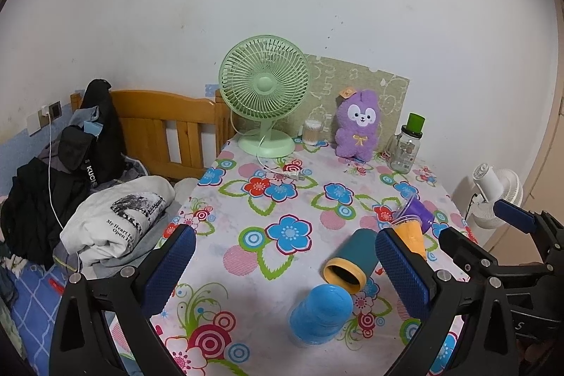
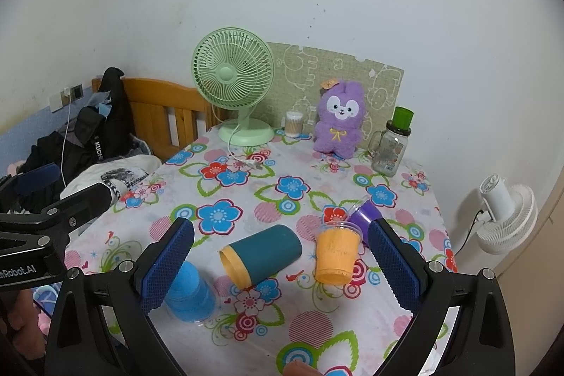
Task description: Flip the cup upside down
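Four cups sit on the flowered tablecloth (image 2: 246, 207) toward the near right part of the desk. The blue cup (image 1: 319, 314) stands mouth down near the front edge, just ahead of the left gripper (image 1: 285, 270). Just beyond it the teal cup (image 2: 261, 254) with a yellow rim lies on its side, its open mouth turned toward the front-left. To its right the orange cup (image 2: 335, 256) lies tipped over in a clear plastic sleeve, and the purple cup (image 2: 363, 217) lies on its side just behind it, near the right edge — the two look to be touching, though that is hard to tell.

Both grippers hover above the front edge with their jaws spread wide and nothing between them. From the right wrist view, the right gripper (image 2: 280, 265) frames the teal and orange cups between its blue pads (image 2: 394, 263).

Along the back edge stand a green fan (image 1: 264, 94), a small jar of cotton swabs (image 1: 312, 131), a purple plush rabbit (image 1: 356, 125) and a glass bottle (image 1: 405, 148) with a green cap at the back right corner. A white fan (image 2: 507, 217) stands on the floor beyond the right edge, and a wooden bed (image 1: 165, 129) piled with clothes lies off the left edge.
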Available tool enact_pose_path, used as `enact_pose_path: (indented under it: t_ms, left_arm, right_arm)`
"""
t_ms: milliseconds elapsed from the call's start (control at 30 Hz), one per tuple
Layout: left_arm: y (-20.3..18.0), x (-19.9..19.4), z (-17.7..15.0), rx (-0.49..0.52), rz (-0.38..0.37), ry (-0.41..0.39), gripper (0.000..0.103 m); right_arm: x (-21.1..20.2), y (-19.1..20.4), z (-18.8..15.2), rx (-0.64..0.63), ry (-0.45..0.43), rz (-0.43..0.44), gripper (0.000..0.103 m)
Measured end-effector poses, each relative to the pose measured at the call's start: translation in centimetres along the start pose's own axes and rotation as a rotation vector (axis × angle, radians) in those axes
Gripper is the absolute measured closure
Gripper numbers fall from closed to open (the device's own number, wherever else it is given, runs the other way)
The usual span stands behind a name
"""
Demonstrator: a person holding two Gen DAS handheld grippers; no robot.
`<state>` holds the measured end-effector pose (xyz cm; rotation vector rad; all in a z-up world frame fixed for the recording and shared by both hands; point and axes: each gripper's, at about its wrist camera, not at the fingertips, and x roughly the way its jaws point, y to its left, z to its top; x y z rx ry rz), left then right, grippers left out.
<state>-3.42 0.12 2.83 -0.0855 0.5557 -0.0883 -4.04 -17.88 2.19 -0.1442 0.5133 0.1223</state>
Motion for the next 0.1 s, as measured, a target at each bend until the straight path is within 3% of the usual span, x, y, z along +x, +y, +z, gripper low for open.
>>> enact_pose_path:
  t_ms: [100]
  left_arm:
    - [-0.22,-0.12,-0.05,0.001,-0.002,-0.004,0.000]
  right_arm:
    - [0.06,-0.01,0.02,0.000,-0.001,0.001,0.003]
